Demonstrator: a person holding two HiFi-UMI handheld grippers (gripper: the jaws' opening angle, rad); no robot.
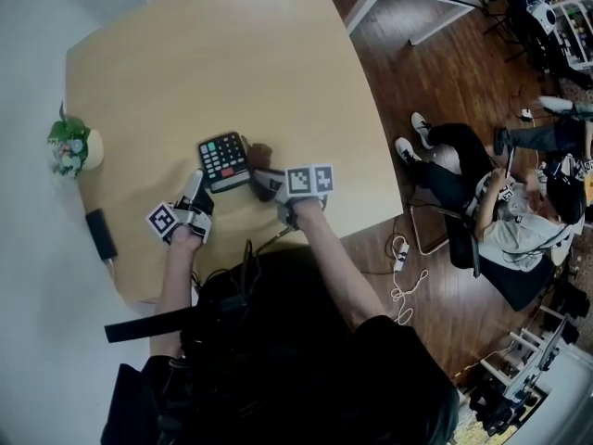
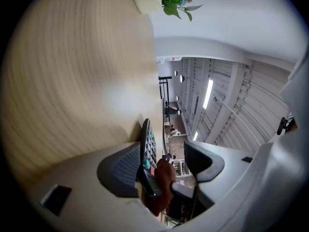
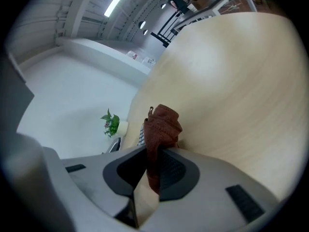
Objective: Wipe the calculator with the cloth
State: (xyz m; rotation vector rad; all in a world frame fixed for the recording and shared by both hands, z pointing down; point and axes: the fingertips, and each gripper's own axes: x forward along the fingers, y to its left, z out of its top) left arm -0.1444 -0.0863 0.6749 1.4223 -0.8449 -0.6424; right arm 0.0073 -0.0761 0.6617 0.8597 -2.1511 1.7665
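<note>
A black calculator (image 1: 223, 160) with coloured keys sits on the tan table (image 1: 213, 54), just ahead of both hands. My left gripper (image 1: 197, 191) is at its near left corner. In the left gripper view the calculator (image 2: 147, 154) stands edge-on between the jaws of the left gripper (image 2: 163, 151). It lies against one pad and a gap shows before the other pad, so the jaws are open. My right gripper (image 1: 263, 178) is at the calculator's right side, shut on a brown cloth (image 1: 258, 153). The cloth (image 3: 161, 124) bunches out past the right gripper (image 3: 157, 154).
A small potted plant (image 1: 72, 146) stands at the table's left edge, with a black oblong thing (image 1: 100, 235) nearer me. To the right, on the wooden floor, a person sits on a chair (image 1: 500, 207), and cables (image 1: 403, 281) trail near the table's edge.
</note>
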